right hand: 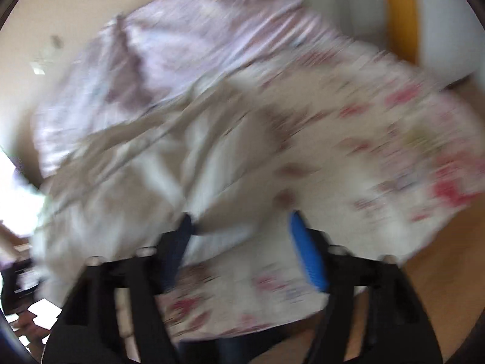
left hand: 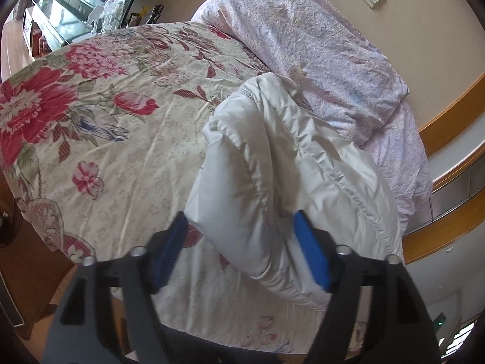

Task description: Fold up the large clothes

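White puffy jacket lay bunched on bed's floral quilt, just beside pink crinkled duvet heaped toward wall. Left tongs gaped wide, blue pads either side of jacket's near end, not pinching it. Right wrist view heavily blurred: right tongs stood spread apart, nothing clamped, jacket ahead of them on quilt, duvet beyond.

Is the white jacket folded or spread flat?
Folded: the white jacket lies doubled into a puffy bundle on the floral bedspread.
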Demonstrator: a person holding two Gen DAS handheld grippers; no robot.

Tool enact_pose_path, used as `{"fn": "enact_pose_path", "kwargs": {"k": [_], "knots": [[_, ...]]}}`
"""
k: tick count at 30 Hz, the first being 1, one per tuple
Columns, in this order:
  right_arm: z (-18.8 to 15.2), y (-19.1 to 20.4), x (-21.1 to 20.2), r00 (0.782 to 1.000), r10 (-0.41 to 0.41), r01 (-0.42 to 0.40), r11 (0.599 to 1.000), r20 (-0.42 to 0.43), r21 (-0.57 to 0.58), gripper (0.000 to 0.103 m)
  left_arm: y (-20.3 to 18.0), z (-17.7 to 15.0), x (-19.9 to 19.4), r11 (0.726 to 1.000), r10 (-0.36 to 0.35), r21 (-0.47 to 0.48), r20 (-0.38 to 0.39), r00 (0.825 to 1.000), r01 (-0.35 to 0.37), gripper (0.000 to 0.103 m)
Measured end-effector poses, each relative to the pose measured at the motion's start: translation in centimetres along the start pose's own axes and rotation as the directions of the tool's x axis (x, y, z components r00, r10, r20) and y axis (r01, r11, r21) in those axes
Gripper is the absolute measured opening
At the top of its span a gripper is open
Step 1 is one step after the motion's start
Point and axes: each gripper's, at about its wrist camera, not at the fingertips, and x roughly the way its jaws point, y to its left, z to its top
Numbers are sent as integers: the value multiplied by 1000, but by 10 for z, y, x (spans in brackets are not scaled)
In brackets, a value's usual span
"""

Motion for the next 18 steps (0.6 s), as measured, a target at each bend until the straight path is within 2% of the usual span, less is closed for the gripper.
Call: {"fn": "enact_pose_path", "kwargs": {"k": [2,3,5,8,10,14,15,18], "knots": [[5,1,-16,989,-98,101,995,107,-23,74,1,-1,-2,1000,-7,16,2,1000,7,81],[8,5,-21,986,-96,101,994,139,-34,74,1,-1,-2,1000,-5,28,2,1000,5,83],[14,21,-24,985,-37,51,996,167,-78,73,0,-1,1,999,-11,36,-6,1000,11,83],[16,66,-18,982,125,-97,976,142,-194,57,-1,-4,5,999,-45,19,-26,999,46,83],[15,106,-9,969,223,-187,944,109,-272,39,-2,-6,7,998,-57,12,-27,998,58,83],[8,172,12,949,307,-262,891,66,-372,30,-1,-8,9,997,-76,-19,-17,997,76,83],[5,179,14,949,311,-266,885,59,-382,27,-1,-8,10,997,-76,-26,-13,997,75,83],[-2,199,19,945,324,-285,871,33,-400,26,-3,-9,14,997,-76,-34,-7,997,76,83]]}}
